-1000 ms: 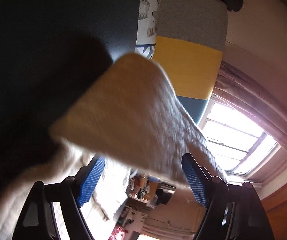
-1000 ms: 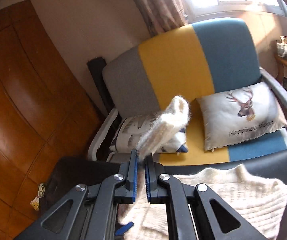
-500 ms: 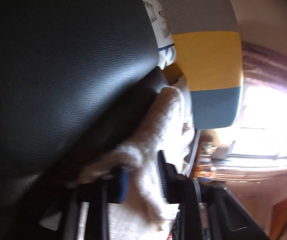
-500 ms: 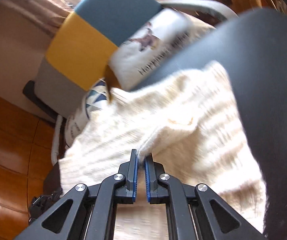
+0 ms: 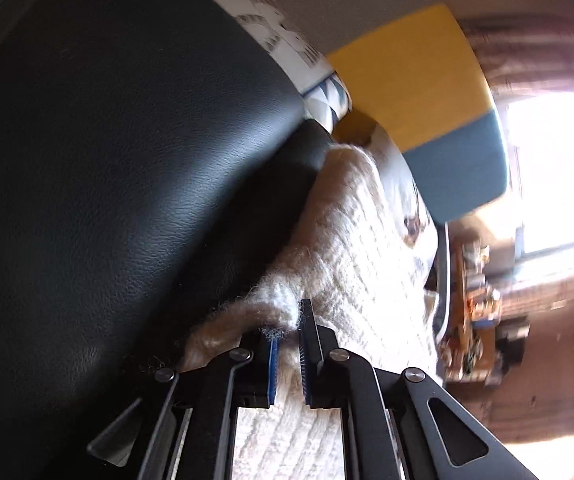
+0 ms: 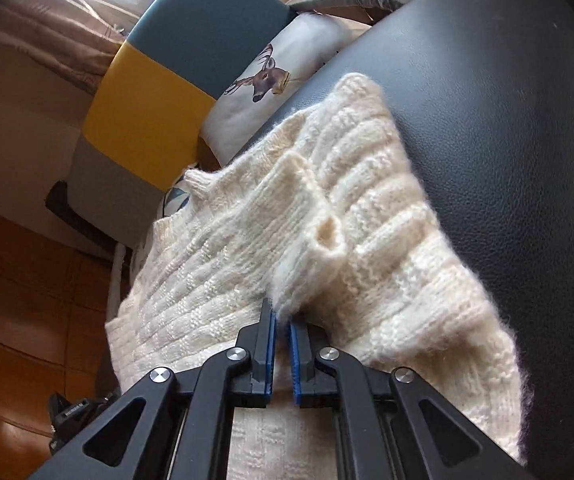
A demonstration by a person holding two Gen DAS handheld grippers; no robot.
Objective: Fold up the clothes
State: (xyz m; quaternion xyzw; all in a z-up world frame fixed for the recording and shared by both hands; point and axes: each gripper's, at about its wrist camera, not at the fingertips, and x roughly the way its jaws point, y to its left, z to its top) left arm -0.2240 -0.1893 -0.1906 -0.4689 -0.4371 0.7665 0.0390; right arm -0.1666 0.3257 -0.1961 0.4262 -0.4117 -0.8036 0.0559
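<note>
Left gripper (image 5: 289, 320) and right gripper (image 6: 280, 318) each clamped on sweater (image 6: 367, 216) folds, sweater lying on black seat (image 6: 507, 120).

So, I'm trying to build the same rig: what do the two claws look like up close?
Both look alike. The left claw and the right claw are matte black, each with two angular arms with triangular cut-outs and round silver screws at the joints. The fingers carry blue ribbed pads on their inner faces. No cables, markings or sleeves show in either view.
</note>
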